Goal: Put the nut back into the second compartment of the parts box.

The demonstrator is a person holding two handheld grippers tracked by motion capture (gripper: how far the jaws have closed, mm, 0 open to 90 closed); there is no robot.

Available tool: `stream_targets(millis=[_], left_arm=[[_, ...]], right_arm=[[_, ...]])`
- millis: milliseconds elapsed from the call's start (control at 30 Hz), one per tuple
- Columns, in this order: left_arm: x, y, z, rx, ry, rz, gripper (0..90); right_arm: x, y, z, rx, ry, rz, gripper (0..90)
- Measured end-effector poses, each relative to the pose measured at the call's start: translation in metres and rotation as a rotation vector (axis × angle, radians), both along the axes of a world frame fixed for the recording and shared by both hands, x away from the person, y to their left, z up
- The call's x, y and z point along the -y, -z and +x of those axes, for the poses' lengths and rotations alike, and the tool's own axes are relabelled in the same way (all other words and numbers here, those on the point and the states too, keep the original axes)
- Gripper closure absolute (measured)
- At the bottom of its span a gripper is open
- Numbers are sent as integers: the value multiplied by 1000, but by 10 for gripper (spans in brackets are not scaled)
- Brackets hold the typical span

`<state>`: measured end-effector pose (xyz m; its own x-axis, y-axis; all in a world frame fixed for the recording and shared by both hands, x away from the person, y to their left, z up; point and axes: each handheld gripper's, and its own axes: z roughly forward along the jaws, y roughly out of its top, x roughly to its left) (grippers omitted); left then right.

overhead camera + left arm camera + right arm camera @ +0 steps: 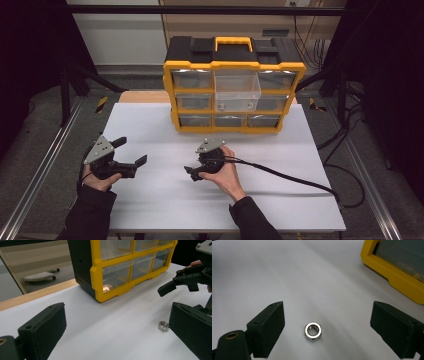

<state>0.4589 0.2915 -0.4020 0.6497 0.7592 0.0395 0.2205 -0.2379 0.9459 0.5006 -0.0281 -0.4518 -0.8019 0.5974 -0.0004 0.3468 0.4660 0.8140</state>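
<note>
I have the right gripper (322, 327) spread wide over the nut (313, 332), which lies flat on the white table (150, 200) between its jaws, untouched. My left gripper (134, 151) hangs open nearby, with the yellow drawer cabinet (233, 85) behind.

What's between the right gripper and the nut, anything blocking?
Nothing visible. In the right gripper view the nut lies alone on bare white table, centred between the wide-open jaws of the right gripper. The left gripper sits off to the side, open.
</note>
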Motion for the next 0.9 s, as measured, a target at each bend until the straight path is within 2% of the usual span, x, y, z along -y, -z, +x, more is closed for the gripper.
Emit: stream_targets(millis=[100,433,467,600,633,800,900], left_arm=[[0,0,0,0,0,0,4],[0,0,0,-1,1,1,5],[0,0,0,0,1,1,5],[0,0,0,0,0,0,5],[0,0,0,-1,1,0,5],[0,0,0,0,1,-1,5],[0,0,0,0,1,0,5]], right_arm=[[-2,4,0,-14,1,-5,156],[-5,15,-1,-14,-16,-39,225],[-6,16,-1,-18,-5,-34,231],[-8,21,-1,-25,-6,-56,278],[-8,22,-1,-35,1,-58,291],[-8,25,0,-24,-12,-67,367],[-9,26,-1,-37,-8,-68,410]])
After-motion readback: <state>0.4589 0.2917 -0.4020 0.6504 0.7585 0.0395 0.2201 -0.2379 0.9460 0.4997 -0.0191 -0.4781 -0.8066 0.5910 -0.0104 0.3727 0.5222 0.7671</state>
